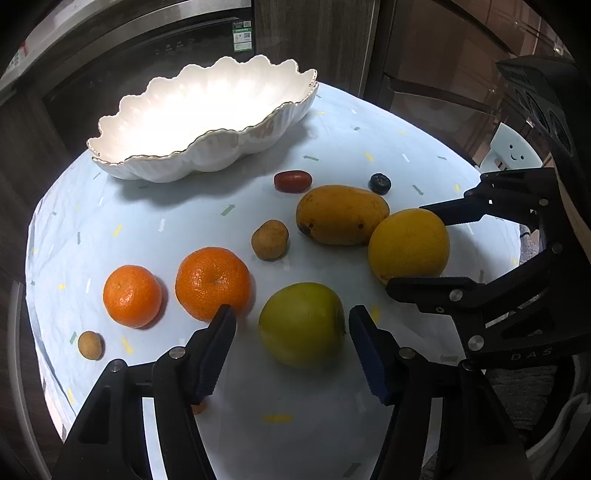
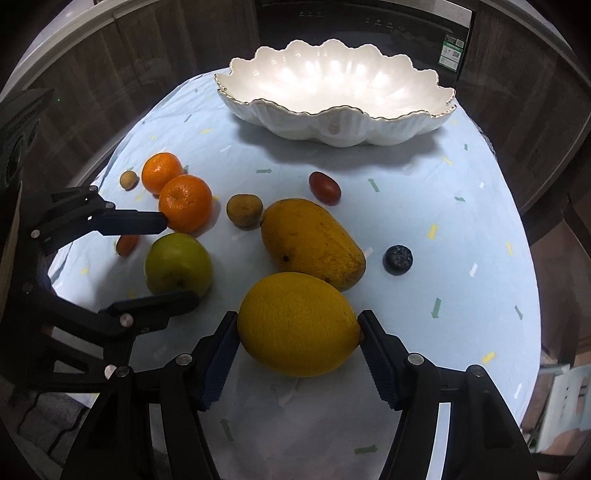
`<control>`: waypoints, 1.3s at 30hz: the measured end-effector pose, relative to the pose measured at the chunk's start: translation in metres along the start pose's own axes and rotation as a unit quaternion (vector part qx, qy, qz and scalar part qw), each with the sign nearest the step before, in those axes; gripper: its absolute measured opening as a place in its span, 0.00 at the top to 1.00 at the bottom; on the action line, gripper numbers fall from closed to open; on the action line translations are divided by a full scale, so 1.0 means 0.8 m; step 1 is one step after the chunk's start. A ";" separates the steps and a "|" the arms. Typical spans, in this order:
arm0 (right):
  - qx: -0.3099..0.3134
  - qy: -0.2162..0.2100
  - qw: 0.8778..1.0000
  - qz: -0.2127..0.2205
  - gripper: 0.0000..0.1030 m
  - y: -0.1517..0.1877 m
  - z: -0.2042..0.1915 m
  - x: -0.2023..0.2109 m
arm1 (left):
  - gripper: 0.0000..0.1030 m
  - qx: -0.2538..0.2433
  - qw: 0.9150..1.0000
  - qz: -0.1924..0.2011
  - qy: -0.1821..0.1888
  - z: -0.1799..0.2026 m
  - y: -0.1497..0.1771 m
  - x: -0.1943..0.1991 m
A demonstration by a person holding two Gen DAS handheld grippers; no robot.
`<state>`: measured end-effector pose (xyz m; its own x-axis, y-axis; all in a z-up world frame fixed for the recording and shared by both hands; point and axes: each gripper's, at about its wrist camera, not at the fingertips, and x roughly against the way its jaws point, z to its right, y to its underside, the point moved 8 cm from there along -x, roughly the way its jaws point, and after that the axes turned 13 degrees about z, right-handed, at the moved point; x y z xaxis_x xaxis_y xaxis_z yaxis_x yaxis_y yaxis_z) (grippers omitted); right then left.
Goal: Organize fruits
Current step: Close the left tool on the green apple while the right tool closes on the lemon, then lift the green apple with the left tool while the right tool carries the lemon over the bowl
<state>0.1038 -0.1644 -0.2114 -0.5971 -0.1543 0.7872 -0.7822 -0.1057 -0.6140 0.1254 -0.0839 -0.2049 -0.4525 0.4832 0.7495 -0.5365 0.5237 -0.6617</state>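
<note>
My left gripper [image 1: 291, 312] is open around a green apple [image 1: 302, 325]. Its right pad is at the apple's skin, while a strip of cloth shows at the left pad. My right gripper [image 2: 298, 317] is shut on a yellow lemon-like fruit [image 2: 297, 325], with both pads pressing its ends. Beside it lies a mango [image 2: 312, 243]. Two mandarins [image 1: 132, 295] [image 1: 213, 282] sit left of the apple. A white scalloped bowl [image 2: 332, 125] stands empty at the back. From the side, the left gripper [image 2: 179, 258] brackets the apple [image 2: 178, 264].
Small fruits lie scattered on the light blue cloth [image 1: 332, 406]: a brown one [image 1: 270, 240], a smaller brown one [image 1: 89, 345], a red oval one [image 1: 292, 181], a blueberry [image 1: 379, 183] and a small orange-red one [image 2: 126, 244]. A dark appliance [image 2: 369, 22] stands behind the table.
</note>
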 end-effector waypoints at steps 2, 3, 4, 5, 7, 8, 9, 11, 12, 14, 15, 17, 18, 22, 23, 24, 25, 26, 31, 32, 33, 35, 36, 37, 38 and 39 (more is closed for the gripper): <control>-0.001 0.001 1.000 0.002 0.37 -0.001 0.000 0.002 | 0.43 -0.002 1.000 -0.001 0.000 0.001 0.000 0.000; -0.002 0.000 1.000 0.003 0.37 -0.001 0.000 0.002 | 0.43 0.000 1.000 -0.001 0.002 0.001 0.000 0.000; -0.003 0.000 1.000 0.003 0.37 0.000 0.000 0.002 | 0.44 0.004 1.000 -0.002 0.005 0.001 0.001 0.000; -0.003 0.000 1.000 0.003 0.37 0.000 0.000 0.001 | 0.45 0.005 1.000 -0.002 0.005 0.002 0.002 -0.001; -0.002 -0.002 1.000 0.000 0.37 0.002 -0.001 0.000 | 0.49 0.002 1.000 -0.004 0.007 0.005 0.004 -0.003; -0.001 -0.001 1.000 0.001 0.37 0.001 -0.001 0.000 | 0.52 0.003 1.000 -0.009 0.009 0.007 0.006 -0.005; -0.001 -0.002 1.000 0.001 0.37 0.001 -0.001 0.000 | 0.53 0.004 1.000 -0.012 0.006 0.007 0.008 -0.008; -0.003 -0.003 1.000 0.003 0.37 0.000 0.000 -0.001 | 0.54 0.009 1.000 -0.012 0.007 0.008 0.010 -0.010; -0.002 -0.003 1.000 0.003 0.37 0.000 -0.001 -0.001 | 0.54 0.011 1.000 -0.011 0.006 0.008 0.010 -0.010; -0.002 -0.005 1.000 0.005 0.37 0.000 -0.001 -0.001 | 0.54 0.016 1.000 -0.011 0.005 0.008 0.011 -0.010; -0.003 -0.006 1.000 0.005 0.37 0.000 -0.001 -0.001 | 0.54 0.021 1.000 -0.010 0.004 0.007 0.011 -0.009; -0.004 -0.007 1.000 0.006 0.37 0.000 0.000 -0.001 | 0.54 0.027 1.000 -0.009 0.000 0.006 0.012 -0.008; -0.004 -0.007 1.000 0.006 0.37 0.000 0.000 0.000 | 0.54 0.031 0.999 -0.009 -0.003 0.006 0.012 -0.007; -0.003 -0.012 1.000 0.009 0.37 -0.001 -0.002 0.004 | 0.54 0.040 0.999 -0.007 -0.012 0.006 0.012 -0.001; -0.002 -0.012 1.000 0.011 0.37 -0.002 -0.003 0.005 | 0.54 0.043 0.999 -0.006 -0.015 0.005 0.011 0.001; -0.002 -0.013 1.000 0.013 0.37 -0.003 -0.003 0.007 | 0.54 0.046 0.999 -0.005 -0.018 0.005 0.011 0.004; -0.001 -0.013 1.000 0.015 0.37 -0.004 -0.004 0.009 | 0.54 0.048 0.999 -0.004 -0.020 0.005 0.011 0.006; -0.001 -0.013 1.000 0.016 0.37 -0.004 -0.004 0.010 | 0.54 0.049 0.999 -0.002 -0.022 0.005 0.010 0.010; -0.004 -0.014 1.000 0.028 0.37 -0.011 -0.005 0.021 | 0.54 0.051 0.998 0.008 -0.034 0.006 0.003 0.026; -0.004 -0.014 0.999 0.031 0.37 -0.012 -0.005 0.024 | 0.54 0.051 0.998 0.010 -0.036 0.007 0.000 0.029; -0.005 -0.013 0.999 0.034 0.37 -0.014 -0.005 0.027 | 0.54 0.051 0.998 0.013 -0.038 0.007 -0.002 0.034; -0.005 -0.013 0.999 0.040 0.37 -0.016 -0.004 0.034 | 0.54 0.049 0.998 0.019 -0.042 0.009 -0.006 0.041; -0.006 -0.013 0.999 0.043 0.37 -0.018 -0.004 0.036 | 0.54 0.048 0.998 0.022 -0.045 0.010 -0.009 0.045; -0.007 -0.014 0.999 0.047 0.37 -0.020 -0.005 0.039 | 0.54 0.047 0.998 0.024 -0.046 0.011 -0.012 0.049; -0.008 -0.014 0.999 0.050 0.37 -0.022 -0.005 0.043 | 0.54 0.047 0.997 0.028 -0.049 0.012 -0.015 0.054; -0.008 -0.014 0.998 0.054 0.37 -0.024 -0.005 0.046 | 0.54 0.047 0.997 0.031 -0.052 0.012 -0.017 0.058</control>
<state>0.0959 -0.1643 -0.1704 -0.6730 -0.1922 0.7142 -0.7162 -0.0714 -0.6942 0.1047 -0.0755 -0.1609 -0.5559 0.4345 0.7087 -0.5675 0.4246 -0.7055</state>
